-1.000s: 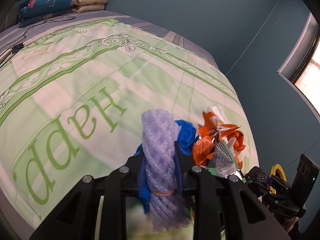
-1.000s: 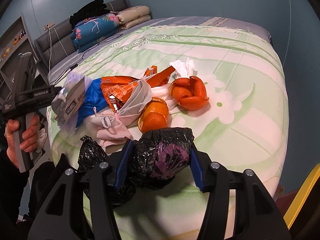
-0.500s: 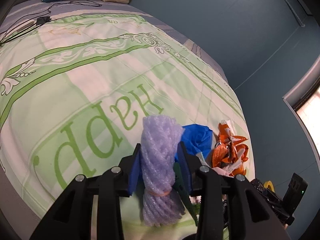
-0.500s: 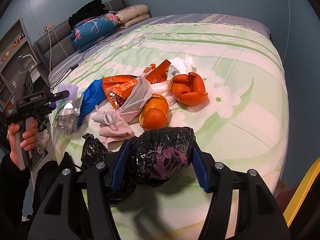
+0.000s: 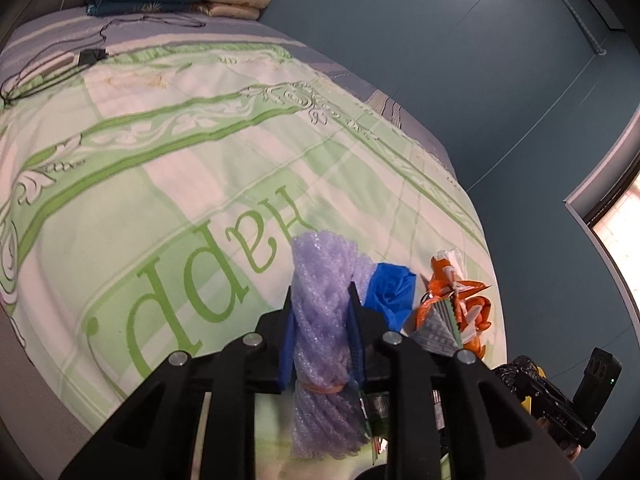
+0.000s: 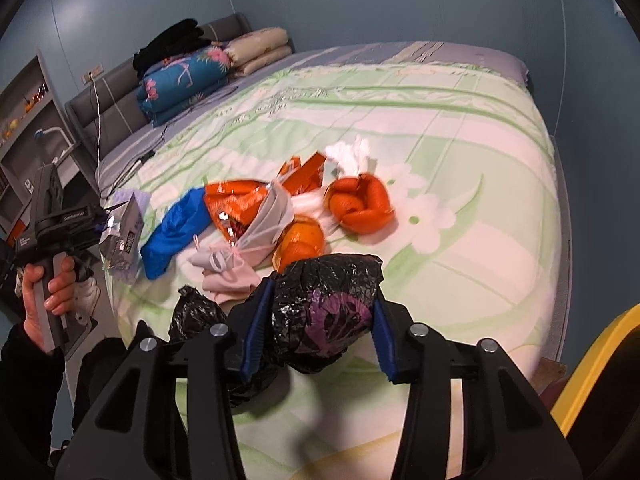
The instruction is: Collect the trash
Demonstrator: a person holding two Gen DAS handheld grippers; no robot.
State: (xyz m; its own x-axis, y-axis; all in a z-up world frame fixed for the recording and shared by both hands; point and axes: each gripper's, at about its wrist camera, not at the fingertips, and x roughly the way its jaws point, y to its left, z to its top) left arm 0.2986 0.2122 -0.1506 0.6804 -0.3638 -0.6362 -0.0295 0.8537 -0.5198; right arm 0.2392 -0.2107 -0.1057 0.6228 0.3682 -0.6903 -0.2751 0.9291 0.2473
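- Our left gripper [image 5: 320,320] is clenched on a purple foam net [image 5: 322,316], held above the near edge of the bed [image 5: 168,168].
- Our right gripper [image 6: 318,328] is clamped on a black plastic bag [image 6: 326,312].
- The remaining trash lies on the bed at 12 o'clock from the bag: orange peels [image 6: 360,204], an orange wrapper [image 6: 236,200], a blue bag [image 6: 176,232] and a pink mask [image 6: 228,268].

Black hand-held gripper [image 6: 316,328] with blue pads [image 6: 254,334], silver screws, black sleeve.

Home bedroom: bed [image 6: 460,128], folded quilts [image 6: 188,76].
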